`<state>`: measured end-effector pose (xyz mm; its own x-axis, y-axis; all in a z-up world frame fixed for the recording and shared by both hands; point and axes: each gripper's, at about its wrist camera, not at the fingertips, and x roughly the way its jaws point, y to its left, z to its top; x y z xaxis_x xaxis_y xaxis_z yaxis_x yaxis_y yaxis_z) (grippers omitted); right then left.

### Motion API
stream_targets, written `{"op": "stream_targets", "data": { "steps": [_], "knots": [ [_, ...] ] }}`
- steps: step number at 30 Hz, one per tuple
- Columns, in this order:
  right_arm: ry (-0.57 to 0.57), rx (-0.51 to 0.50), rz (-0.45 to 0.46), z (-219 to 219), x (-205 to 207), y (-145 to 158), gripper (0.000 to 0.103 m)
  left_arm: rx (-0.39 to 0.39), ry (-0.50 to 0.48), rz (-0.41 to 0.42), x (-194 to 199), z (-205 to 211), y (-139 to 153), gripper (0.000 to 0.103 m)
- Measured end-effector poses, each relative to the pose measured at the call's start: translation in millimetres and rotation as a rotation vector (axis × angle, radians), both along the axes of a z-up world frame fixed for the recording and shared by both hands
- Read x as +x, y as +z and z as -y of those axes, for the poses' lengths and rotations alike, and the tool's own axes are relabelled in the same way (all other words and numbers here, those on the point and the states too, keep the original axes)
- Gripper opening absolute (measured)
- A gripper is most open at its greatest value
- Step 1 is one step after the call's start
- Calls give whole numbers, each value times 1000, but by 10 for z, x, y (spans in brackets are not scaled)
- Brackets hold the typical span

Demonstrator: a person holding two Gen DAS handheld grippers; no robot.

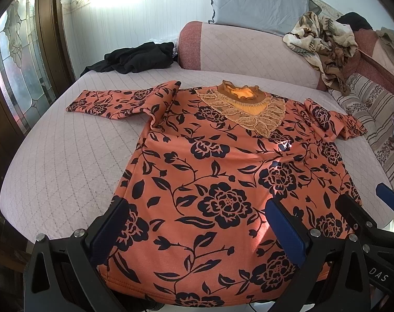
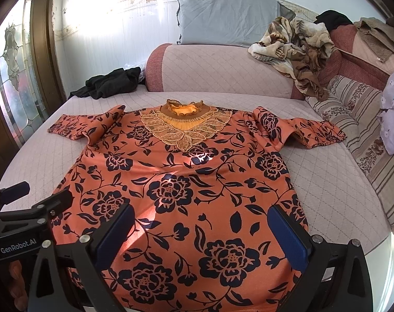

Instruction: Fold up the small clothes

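An orange top with a black flower print [image 1: 210, 171] lies flat, face up, on the quilted bed [image 1: 66, 161], collar far, hem near. Its lace collar [image 1: 245, 106] points away. Both sleeves are spread out sideways. My left gripper [image 1: 197, 223] is open, its blue pads over the hem's left part, holding nothing. The right gripper's fingers [image 1: 353, 215] show at the right of the left wrist view. In the right wrist view the top [image 2: 186, 187] fills the middle. My right gripper [image 2: 200, 231] is open over the hem's right part, empty. The left gripper [image 2: 27, 202] shows at the left.
A black garment [image 1: 139, 57] lies at the bed's far left corner. A rolled pink quilt [image 1: 249, 49] lies across the back with a grey pillow [image 1: 256, 0] behind it. A crumpled patterned cloth [image 1: 324, 44] and striped bedding [image 1: 373, 119] are at the right. A glass door [image 1: 17, 65] stands left.
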<state>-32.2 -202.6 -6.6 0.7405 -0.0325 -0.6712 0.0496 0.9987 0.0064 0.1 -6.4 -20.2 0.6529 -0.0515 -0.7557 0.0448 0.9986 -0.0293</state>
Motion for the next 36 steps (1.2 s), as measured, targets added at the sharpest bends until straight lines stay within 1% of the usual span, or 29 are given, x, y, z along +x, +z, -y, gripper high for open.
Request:
{"op": "stream_targets", "data": {
  "steps": [5,8,10,11,13,16,18,20,21,22,23,25,26,28,29,30,31,32,33,36],
  "knots": [
    [1,19,-12,50,38,-33,103,-22,0,-11,62,-94,-28,103],
    [-11,91,-27,256,97,-50,103,-94,32,-43,226,-365,-75,103],
    [-38,151,-17,484,130,-24,103,-148,93,-53,368,-659,-107,103],
    [-66,194,-11,676,163,-15,103,-174,133,-54,445,-830,-133,103],
    [-122,292,-17,1067,257,-30,103,-201,229,-52,619,-1205,-214,103],
    [-232,514,-28,1869,456,-206,103,-231,359,-82,866,-1726,-403,103],
    [-329,643,-49,2379,591,-392,102,-223,440,-99,989,-1997,-519,103],
    [-411,766,-47,2833,701,-561,99,-194,522,-110,1100,-2231,-614,103],
    [-450,821,-33,3066,760,-634,94,-184,557,-106,1140,-2330,-640,103],
    [-478,847,-23,3223,811,-674,93,-172,590,-98,1185,-2418,-661,103],
    [-509,864,-10,3410,894,-711,92,-161,610,-90,1224,-2464,-673,103],
    [-547,872,9,3703,1084,-745,86,-130,642,-67,1332,-2536,-701,103],
    [-560,870,16,3856,1212,-755,85,-118,649,-61,1372,-2550,-721,103],
    [-579,849,27,4093,1442,-768,83,-92,653,-67,1454,-2547,-824,103],
    [-597,819,27,4227,1607,-769,81,-79,654,-85,1480,-2546,-893,103],
    [-607,808,25,4340,1742,-783,75,-68,657,-118,1501,-2548,-978,103],
    [-616,801,23,4424,1851,-808,66,-60,664,-154,1534,-2552,-1061,103],
    [-633,785,16,4525,1983,-837,61,-30,664,-145,1544,-2534,-1065,103],
    [-646,767,6,4598,2095,-875,56,-19,665,-140,1540,-2516,-1059,103],
    [-694,727,-32,4759,2369,-1032,56,-34,681,-135,1546,-2536,-1083,103]
  ]
}}
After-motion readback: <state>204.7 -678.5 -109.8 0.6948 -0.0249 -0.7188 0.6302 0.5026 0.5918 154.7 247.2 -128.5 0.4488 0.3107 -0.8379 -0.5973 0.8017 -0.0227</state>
